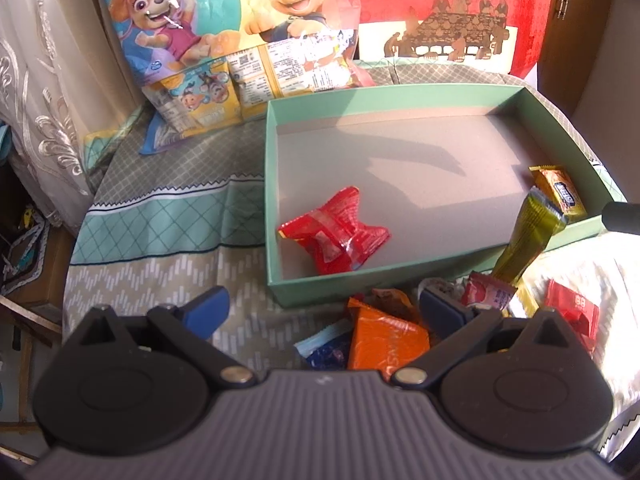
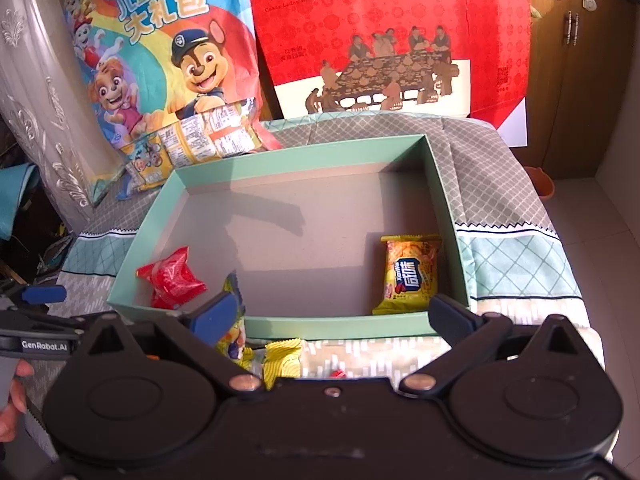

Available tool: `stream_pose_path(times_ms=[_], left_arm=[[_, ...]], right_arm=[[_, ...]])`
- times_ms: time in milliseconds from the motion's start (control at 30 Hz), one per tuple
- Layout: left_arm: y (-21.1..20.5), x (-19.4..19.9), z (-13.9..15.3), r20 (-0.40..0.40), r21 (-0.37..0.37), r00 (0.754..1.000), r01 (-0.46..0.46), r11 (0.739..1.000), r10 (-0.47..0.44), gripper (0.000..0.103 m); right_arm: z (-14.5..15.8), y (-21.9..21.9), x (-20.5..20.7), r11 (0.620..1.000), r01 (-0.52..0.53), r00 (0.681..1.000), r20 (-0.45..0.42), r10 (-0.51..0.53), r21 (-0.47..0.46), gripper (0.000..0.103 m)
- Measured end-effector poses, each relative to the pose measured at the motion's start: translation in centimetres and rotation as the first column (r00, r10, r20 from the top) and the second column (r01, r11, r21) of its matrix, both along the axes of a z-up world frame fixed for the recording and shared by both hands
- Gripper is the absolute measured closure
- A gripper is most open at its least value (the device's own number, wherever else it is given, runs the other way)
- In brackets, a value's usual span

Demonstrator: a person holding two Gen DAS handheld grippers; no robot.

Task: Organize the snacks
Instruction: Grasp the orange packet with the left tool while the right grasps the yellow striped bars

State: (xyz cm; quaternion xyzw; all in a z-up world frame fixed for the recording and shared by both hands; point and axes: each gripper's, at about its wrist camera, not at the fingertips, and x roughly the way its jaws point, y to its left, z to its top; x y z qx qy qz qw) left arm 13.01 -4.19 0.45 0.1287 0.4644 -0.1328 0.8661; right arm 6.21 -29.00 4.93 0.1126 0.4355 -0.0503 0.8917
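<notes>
A shallow green box (image 1: 394, 94) (image 2: 304, 158) sits on the patterned cloth. In it lie a red snack packet (image 1: 338, 236) (image 2: 172, 280) near the front left and a yellow snack packet (image 1: 560, 190) (image 2: 410, 276) at the right. My left gripper (image 1: 322, 308) is open and empty, low over a pile of loose snacks in front of the box, with an orange packet (image 1: 384, 344) between its fingers. My right gripper (image 2: 336, 312) is open just in front of the box. A green-yellow stick packet (image 1: 528, 236) (image 2: 232, 332) leans on the box's front wall by its left finger.
A cartoon snack gift bag (image 1: 208, 24) (image 2: 160, 64) and a red gift box (image 1: 460, 12) (image 2: 384, 36) stand behind the green box. Several small packets (image 1: 488, 292) (image 2: 282, 360) lie by the front edge. A curtain (image 1: 48, 92) hangs at left, a brown cabinet (image 2: 580, 68) at right.
</notes>
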Motion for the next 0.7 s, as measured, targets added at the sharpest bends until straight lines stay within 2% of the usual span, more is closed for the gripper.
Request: stream_pose_path(times_ms=[167, 533, 633, 667, 700], left_arm=[[-0.8, -1.2, -2.0, -0.039, 0.064, 0.998, 0.053, 0.997, -0.05, 0.0], [-1.6, -1.3, -3.6, -0.085, 0.075, 0.992, 0.099, 0.992, -0.093, 0.002], [-1.4, -1.3, -3.9, -0.101, 0.055, 0.99, 0.106, 0.993, -0.1, 0.022], [-1.2, -1.2, -4.0, -0.105, 0.048, 0.989, 0.106, 0.993, -0.1, 0.036], [-1.0, -1.2, -4.1, -0.11, 0.041, 0.989, 0.103, 0.994, -0.098, 0.042]], right_arm=[[-1.4, 1.3, -0.8, 0.999, -0.032, 0.998, -0.047, 0.032, -0.008, 0.0], [-3.1, 2.6, -1.6, 0.998, -0.056, 0.994, -0.09, 0.056, 0.004, 0.0], [-3.5, 2.8, -1.6, 0.998, -0.057, 0.994, -0.092, 0.056, -0.013, 0.0], [-3.5, 2.9, -1.7, 0.998, -0.06, 0.994, -0.091, 0.058, -0.016, 0.0], [-3.6, 3.0, -1.7, 0.998, -0.064, 0.994, -0.09, 0.062, -0.018, 0.0]])
